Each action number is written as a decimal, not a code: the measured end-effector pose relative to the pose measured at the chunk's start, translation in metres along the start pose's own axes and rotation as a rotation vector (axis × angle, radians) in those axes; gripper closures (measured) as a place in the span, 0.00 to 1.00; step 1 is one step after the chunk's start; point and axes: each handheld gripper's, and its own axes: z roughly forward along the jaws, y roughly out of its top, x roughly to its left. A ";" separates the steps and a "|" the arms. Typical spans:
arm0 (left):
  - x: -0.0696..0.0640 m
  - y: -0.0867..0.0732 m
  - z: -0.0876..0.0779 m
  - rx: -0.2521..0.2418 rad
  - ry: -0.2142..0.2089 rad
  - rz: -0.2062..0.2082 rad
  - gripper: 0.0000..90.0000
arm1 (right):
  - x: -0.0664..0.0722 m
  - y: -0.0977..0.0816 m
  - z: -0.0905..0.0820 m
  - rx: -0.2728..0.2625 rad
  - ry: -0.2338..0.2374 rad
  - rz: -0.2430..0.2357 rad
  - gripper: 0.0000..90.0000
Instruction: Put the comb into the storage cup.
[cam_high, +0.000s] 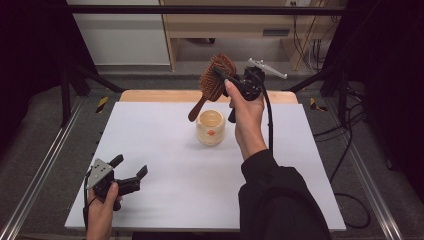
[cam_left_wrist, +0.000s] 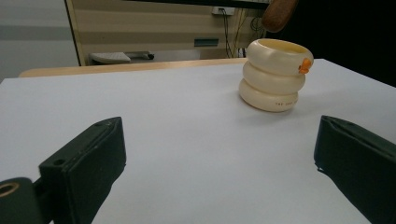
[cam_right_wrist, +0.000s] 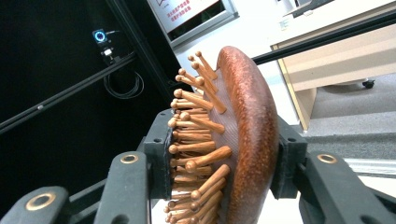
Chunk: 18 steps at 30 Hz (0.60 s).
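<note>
A brown wooden hairbrush (cam_high: 214, 82) hangs in the air above the table's far middle, handle slanting down toward a cream ringed cup (cam_high: 210, 127). My right gripper (cam_high: 226, 77) is shut on the brush head; in the right gripper view the jaws clamp the hairbrush (cam_right_wrist: 233, 140) from bristle side and back. The handle tip ends just above the cup's rim. My left gripper (cam_high: 131, 168) rests open near the table's front left corner, nothing between its jaws. In the left gripper view the cup (cam_left_wrist: 274, 74) stands ahead to the right, with the handle tip (cam_left_wrist: 279, 14) above it.
The white table top (cam_high: 165, 165) spreads wide around the cup. A wooden strip (cam_high: 150, 95) runs along its far edge. Metal rails (cam_high: 35, 180) flank both sides. Behind stand a light wooden cabinet (cam_high: 225, 25) and cables on the floor at right.
</note>
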 end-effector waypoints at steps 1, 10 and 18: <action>0.000 0.000 0.000 0.000 0.000 0.000 0.03 | 0.000 0.001 0.000 -0.002 -0.002 0.002 0.58; 0.000 0.000 0.000 0.002 -0.003 0.001 0.03 | -0.003 0.005 -0.001 -0.012 -0.011 -0.001 0.58; 0.000 0.000 0.000 0.000 -0.002 0.002 0.03 | -0.002 0.007 -0.004 -0.036 -0.019 -0.006 0.58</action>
